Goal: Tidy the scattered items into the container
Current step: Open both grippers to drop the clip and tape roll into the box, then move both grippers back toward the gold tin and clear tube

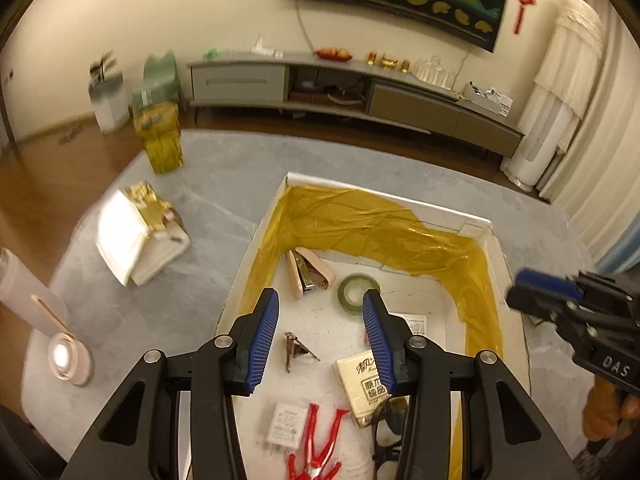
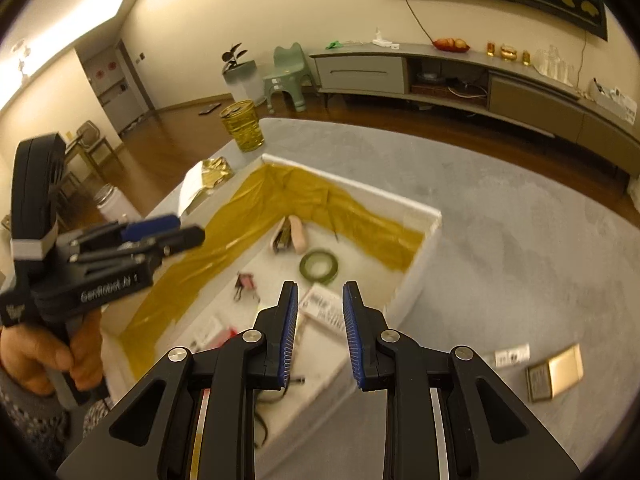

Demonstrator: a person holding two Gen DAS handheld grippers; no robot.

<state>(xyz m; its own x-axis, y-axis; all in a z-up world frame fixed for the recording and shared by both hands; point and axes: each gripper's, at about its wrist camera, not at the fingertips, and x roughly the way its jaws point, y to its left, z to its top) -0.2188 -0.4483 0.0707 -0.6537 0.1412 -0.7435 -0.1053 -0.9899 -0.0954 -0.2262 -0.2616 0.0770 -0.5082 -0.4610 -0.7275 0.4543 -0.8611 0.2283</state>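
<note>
The right tool (image 2: 320,312) hangs empty with jaws apart above the white box's (image 2: 416,280) near rim; a gold packet (image 2: 556,372) lies outside on the grey carpet (image 2: 500,208).

White container with items inside, two items left on the grey mat.

The open white box (image 1: 494,248), its inner walls lined with yellow film, is set on the grey mat. Inside, a pink stapler (image 1: 308,274) is laid near the far corner, with a green tape roll (image 1: 358,288) just beside it. A small metal clip (image 1: 296,350) is seen mid-floor, and nearer are a cream packet (image 1: 362,380), a white adapter (image 1: 286,426), a red figure (image 1: 318,444) and what may be black glasses (image 1: 384,440), partly hidden. Outside the box, a gold card box (image 2: 556,372) and a small white strip (image 2: 512,356) are left flat on the mat.
</note>
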